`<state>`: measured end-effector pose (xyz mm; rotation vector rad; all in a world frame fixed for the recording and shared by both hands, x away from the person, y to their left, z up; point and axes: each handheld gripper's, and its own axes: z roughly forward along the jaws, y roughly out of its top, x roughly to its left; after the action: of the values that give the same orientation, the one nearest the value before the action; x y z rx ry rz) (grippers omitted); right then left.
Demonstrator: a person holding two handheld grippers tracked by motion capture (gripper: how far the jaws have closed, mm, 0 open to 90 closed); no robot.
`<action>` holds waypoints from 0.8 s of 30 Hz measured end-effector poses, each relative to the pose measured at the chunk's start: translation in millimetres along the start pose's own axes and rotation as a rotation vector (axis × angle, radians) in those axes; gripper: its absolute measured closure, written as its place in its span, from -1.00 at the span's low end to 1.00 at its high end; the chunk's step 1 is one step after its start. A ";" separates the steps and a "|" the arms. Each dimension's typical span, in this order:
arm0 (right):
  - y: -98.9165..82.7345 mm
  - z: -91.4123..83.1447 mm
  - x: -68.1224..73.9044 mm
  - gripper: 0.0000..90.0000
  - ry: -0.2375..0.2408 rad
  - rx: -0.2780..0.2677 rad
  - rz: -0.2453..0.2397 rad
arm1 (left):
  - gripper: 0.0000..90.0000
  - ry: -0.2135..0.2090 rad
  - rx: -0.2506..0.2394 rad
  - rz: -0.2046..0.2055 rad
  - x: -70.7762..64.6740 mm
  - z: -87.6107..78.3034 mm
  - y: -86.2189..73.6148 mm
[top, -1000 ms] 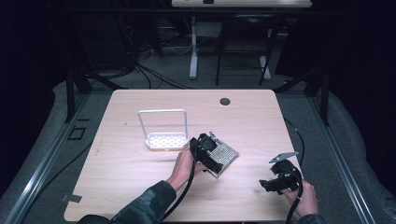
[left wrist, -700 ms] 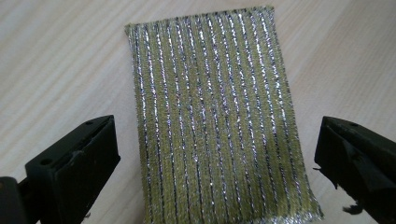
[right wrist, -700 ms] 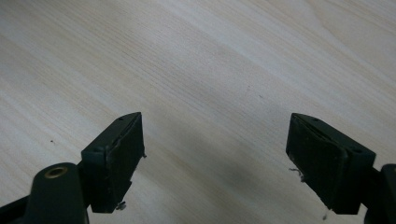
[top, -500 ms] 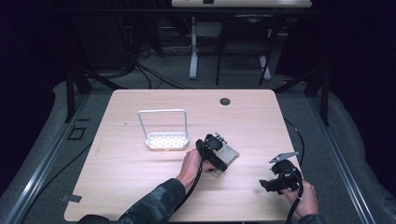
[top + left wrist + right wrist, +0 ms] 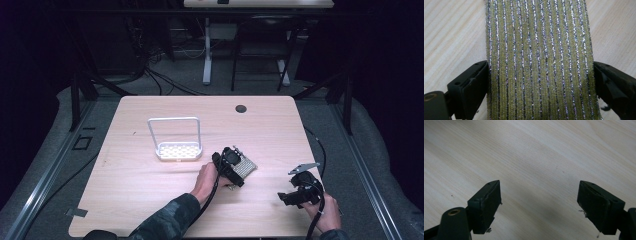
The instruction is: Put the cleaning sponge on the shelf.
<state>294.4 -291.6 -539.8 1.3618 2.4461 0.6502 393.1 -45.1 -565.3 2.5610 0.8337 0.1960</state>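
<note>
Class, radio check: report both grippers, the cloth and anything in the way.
Left gripper fingers flank the glittery green cloth on both sides, grip unconfirmed. Right gripper open above bare table. White rack stands apart to the left; nothing blocking.

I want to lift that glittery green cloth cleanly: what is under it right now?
The green striped cloth lies on the bare wooden table, seen around its edges, with the left gripper jaws at either side. Whatever sits beneath its middle is covered.

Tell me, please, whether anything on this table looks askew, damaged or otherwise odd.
Nothing stands out. The striped cloth lies flat between the left gripper's jaws, the white rack stands upright, and the right gripper is open over bare table.
</note>
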 end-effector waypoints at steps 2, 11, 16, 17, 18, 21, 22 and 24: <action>0.0 0.2 0.2 -0.58 0.000 0.001 0.000 | -0.86 0.001 -0.001 -0.001 -0.6 -0.8 -0.7; 0.1 -0.2 0.6 -0.58 0.000 0.005 -0.002 | -0.74 0.006 -0.003 -0.030 -3.1 -3.7 -2.3; 0.1 -0.7 0.1 -0.58 -0.001 0.007 -0.002 | -0.62 0.007 -0.016 -0.028 -3.7 -5.5 -3.5; 0.1 -0.6 0.2 -0.58 -0.001 0.007 -0.002 | -0.59 0.006 -0.018 -0.025 -3.6 -6.1 -3.9; 0.1 -0.6 0.2 -0.58 0.000 0.007 -0.003 | -0.55 0.007 -0.021 -0.024 -3.6 -6.8 -4.3; 0.2 -0.6 0.8 -0.57 0.003 0.007 0.000 | -0.42 0.007 -0.025 -0.020 -3.0 -8.2 -4.8; 0.2 -0.6 0.6 -0.57 0.001 0.008 -0.004 | -0.38 0.009 -0.027 -0.019 -2.5 -8.8 -5.0; 0.2 -0.6 0.4 -0.57 0.000 0.009 -0.005 | -0.14 0.004 -0.046 -0.024 -1.1 -10.7 -5.9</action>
<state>294.0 -291.3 -539.2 1.3587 2.4542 0.6392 386.3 -37.6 -558.4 2.5075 0.8507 0.2104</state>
